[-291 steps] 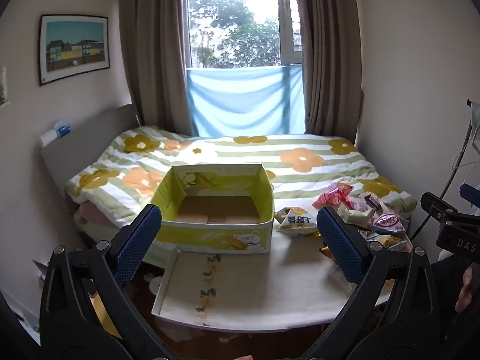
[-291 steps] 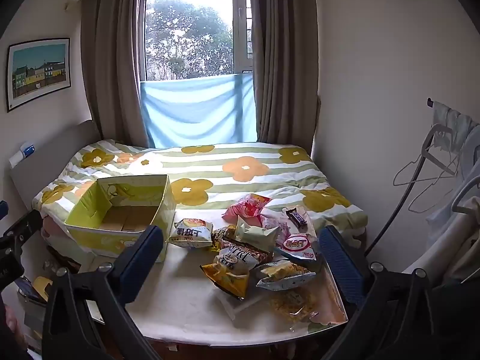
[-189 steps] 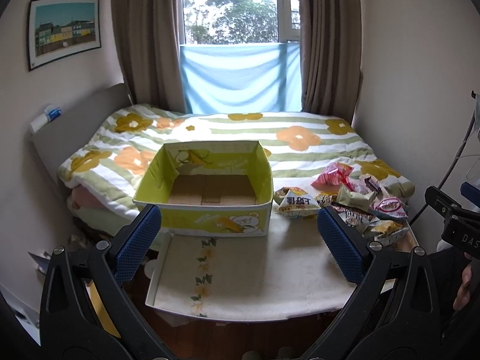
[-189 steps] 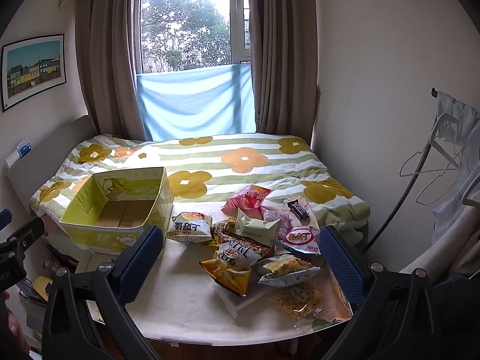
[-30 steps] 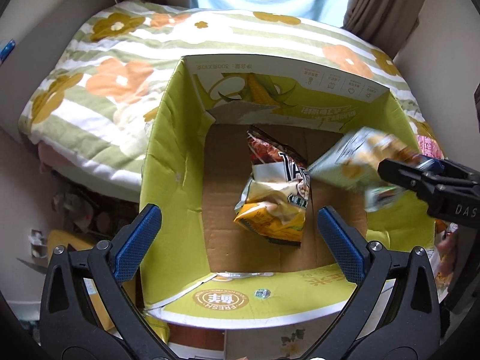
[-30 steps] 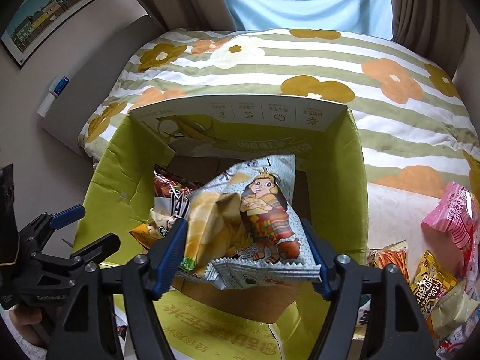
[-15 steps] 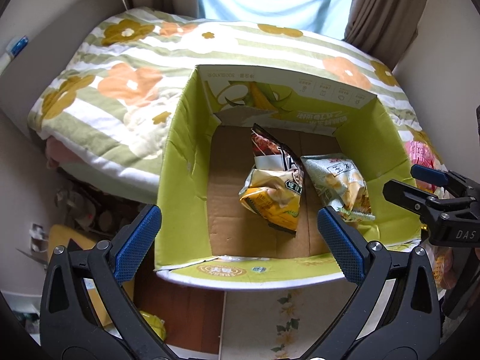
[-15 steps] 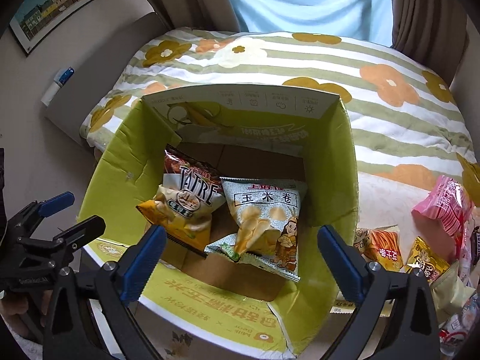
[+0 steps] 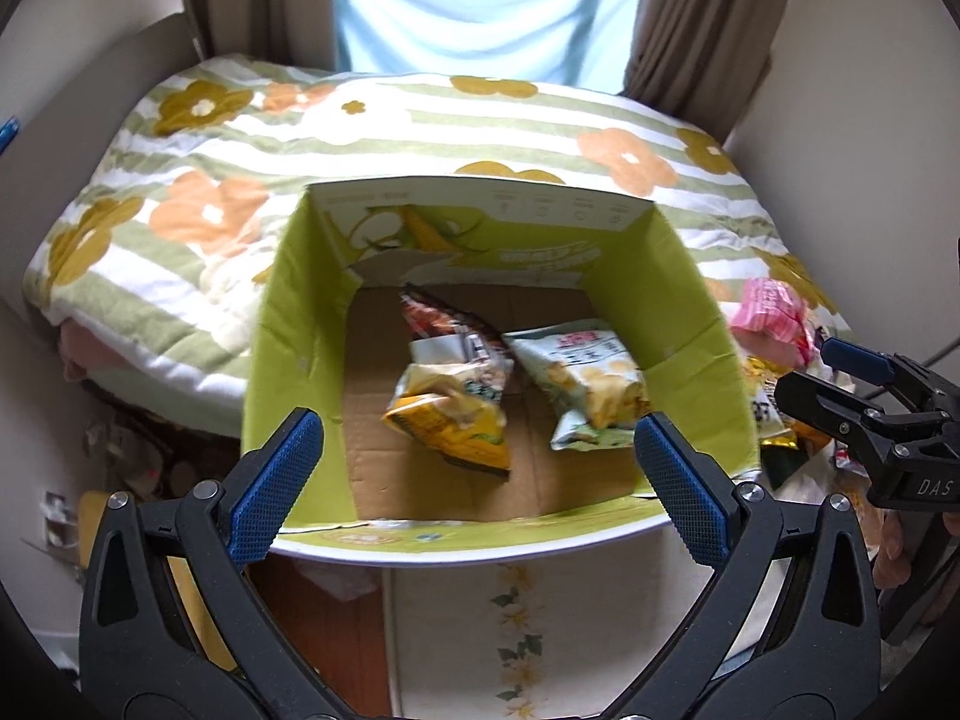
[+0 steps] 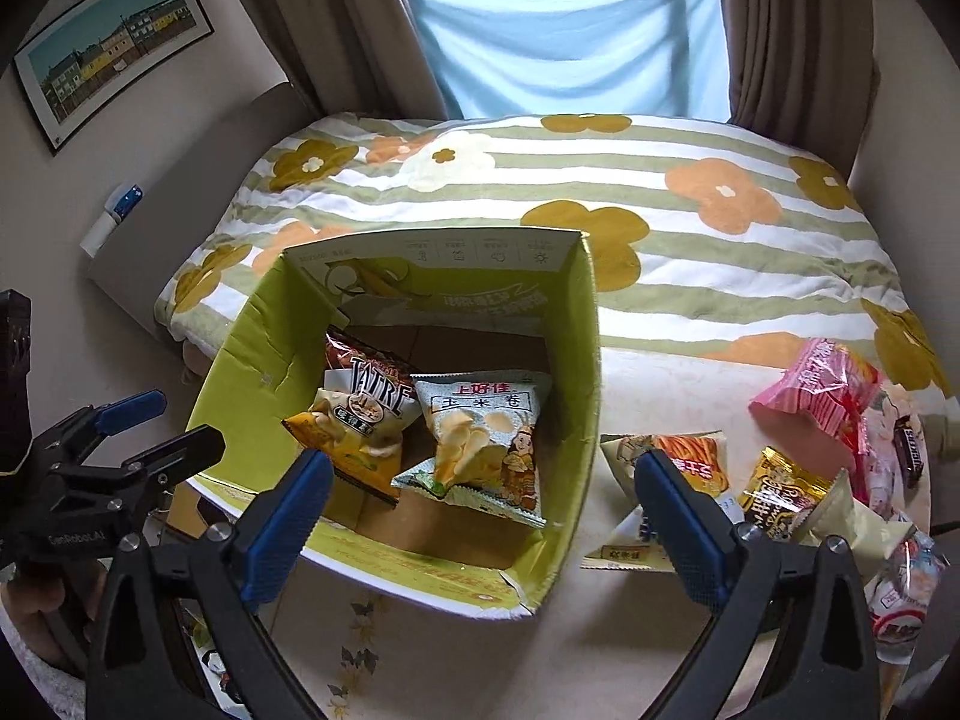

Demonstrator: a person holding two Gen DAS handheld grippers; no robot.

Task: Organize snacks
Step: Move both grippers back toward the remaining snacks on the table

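Right tool (image 10: pixel 483 504) is held above the near edge of the green box (image 10: pixel 258 360), jaws spread wide after just opening, nothing between them; left tool (image 9: pixel 479 461) is likewise held wide and empty over the box's near wall, and is also seen in the right wrist view at far left (image 10: pixel 156 423); two snack bags are seen lying on the cardboard floor of the box, ahead of both tools: a yellow-and-brown chip bag (image 10: pixel 354 420) to the left and a pale green corn-roll bag (image 10: pixel 486 444) just beside it on the right, edges touching or overlapping; to the right of the right tool, outside the box, the remaining snacks are piled on the table (image 10: pixel 456 648): an orange stick-snack bag (image 10: pixel 684 462), a gold packet (image 10: pixel 780 492), a pink bag (image 10: pixel 822 396); a flowered bed quilt (image 10: pixel 690 276) is seen beyond the box.
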